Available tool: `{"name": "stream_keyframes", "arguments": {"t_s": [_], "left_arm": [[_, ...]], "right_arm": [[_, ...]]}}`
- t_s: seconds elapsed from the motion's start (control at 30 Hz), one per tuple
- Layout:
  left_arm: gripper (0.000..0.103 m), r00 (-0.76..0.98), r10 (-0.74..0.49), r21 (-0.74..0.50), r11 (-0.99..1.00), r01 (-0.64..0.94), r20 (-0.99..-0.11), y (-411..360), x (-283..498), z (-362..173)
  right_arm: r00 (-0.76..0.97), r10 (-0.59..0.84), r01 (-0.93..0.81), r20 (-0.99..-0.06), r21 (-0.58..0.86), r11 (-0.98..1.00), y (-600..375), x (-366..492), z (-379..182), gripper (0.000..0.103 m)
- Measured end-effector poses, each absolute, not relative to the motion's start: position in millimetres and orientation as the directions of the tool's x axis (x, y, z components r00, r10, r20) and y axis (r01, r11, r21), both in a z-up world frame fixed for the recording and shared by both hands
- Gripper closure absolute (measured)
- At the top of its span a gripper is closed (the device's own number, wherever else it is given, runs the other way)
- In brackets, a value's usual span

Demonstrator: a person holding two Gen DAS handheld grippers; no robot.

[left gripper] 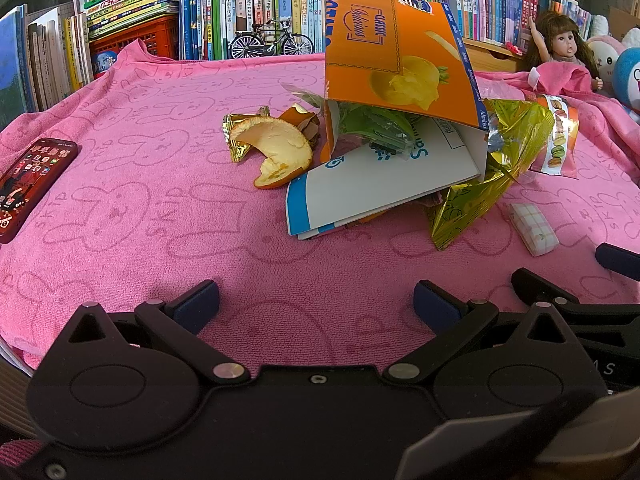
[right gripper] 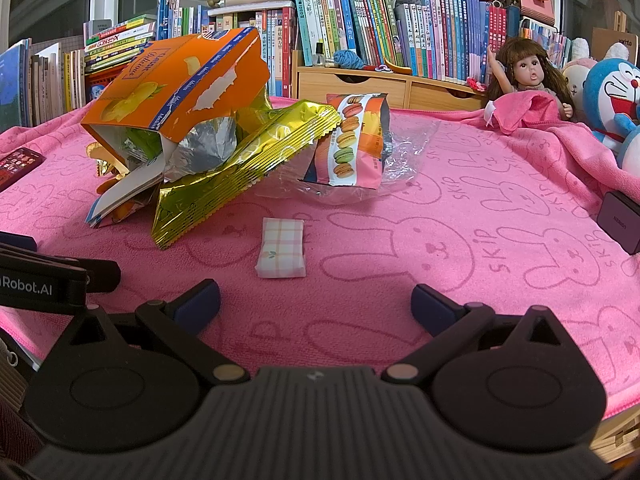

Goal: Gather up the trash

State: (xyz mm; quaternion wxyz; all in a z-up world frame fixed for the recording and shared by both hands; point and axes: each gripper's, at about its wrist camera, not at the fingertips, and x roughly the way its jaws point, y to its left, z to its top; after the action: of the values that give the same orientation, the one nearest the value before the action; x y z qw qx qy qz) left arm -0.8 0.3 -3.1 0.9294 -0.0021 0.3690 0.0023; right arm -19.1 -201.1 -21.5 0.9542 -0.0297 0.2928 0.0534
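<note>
Both grippers [left gripper: 316, 300] [right gripper: 316, 300] gape empty; the orange box [left gripper: 396, 56] hides half-seen green wrappers [left gripper: 372, 128].

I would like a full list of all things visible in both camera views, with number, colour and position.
towel: one, pink, covers table
box: one, orange, torn, atop the pile
orange peel: one large piece, left of box
gold bag: one, leaning under box
macaron packet: one, pink-orange, right of gold bag
checked packet: one, white-pink, nearest right gripper
phone: one, red, far left
doll: one, back right
books: many, behind
left gripper: open, empty
right gripper: open, empty
</note>
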Motion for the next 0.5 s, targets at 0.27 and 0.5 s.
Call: {"name": "stream_keyframes", "arguments": {"t_s": [0.27, 0.5], "left_arm": [[0.0, 0.728, 0.003, -0.002, 1.0, -0.006, -0.685, -0.3, -1.4, -2.4], [0.0, 0.73, 0.004, -0.002, 1.0, -0.007, -0.684, -0.7, -1.2, -1.9]], "right_arm": [[0.823, 0.085, -0.119, -0.562, -0.025, 0.993, -201.1, -19.4, -21.5, 0.0], [0.823, 0.084, -0.118, -0.562, -0.025, 0.993, -201.6, -23.1, -22.5, 0.0]]}}
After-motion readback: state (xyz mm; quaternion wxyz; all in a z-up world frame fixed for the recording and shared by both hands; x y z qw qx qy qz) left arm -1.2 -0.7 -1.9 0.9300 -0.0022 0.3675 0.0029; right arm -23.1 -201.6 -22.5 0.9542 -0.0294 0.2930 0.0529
